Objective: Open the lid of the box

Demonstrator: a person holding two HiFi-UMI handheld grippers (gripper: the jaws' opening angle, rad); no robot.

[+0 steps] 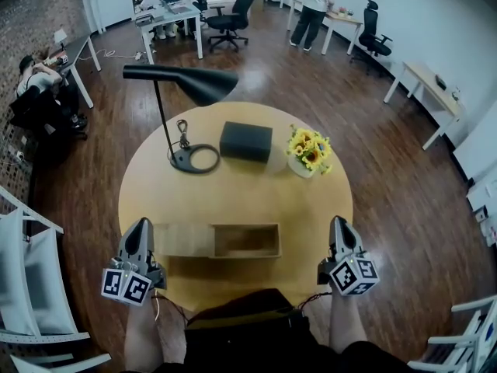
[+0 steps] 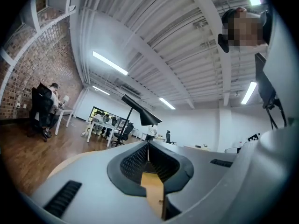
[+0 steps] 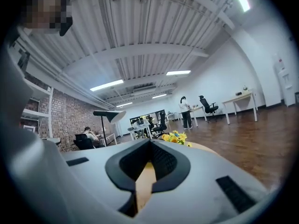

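Note:
A long wooden box (image 1: 217,241) lies near the front of the round wooden table (image 1: 311,200). Its right part shows an open hollow, and a flat lid (image 1: 183,239) covers its left part. My left gripper (image 1: 140,228) rests at the box's left end, apart from it, with its jaws shut and nothing between them. My right gripper (image 1: 339,225) sits well to the right of the box, also shut and empty. In the left gripper view the left gripper (image 2: 148,146) has its jaws pressed together, pointing level across the room. The right gripper (image 3: 150,143) looks the same in the right gripper view.
A black desk lamp (image 1: 186,84), a black box (image 1: 246,141) and a pot of yellow flowers (image 1: 309,152) stand on the table's far half. White chairs (image 1: 23,286) flank me. People sit and stand at desks (image 1: 167,14) at the back.

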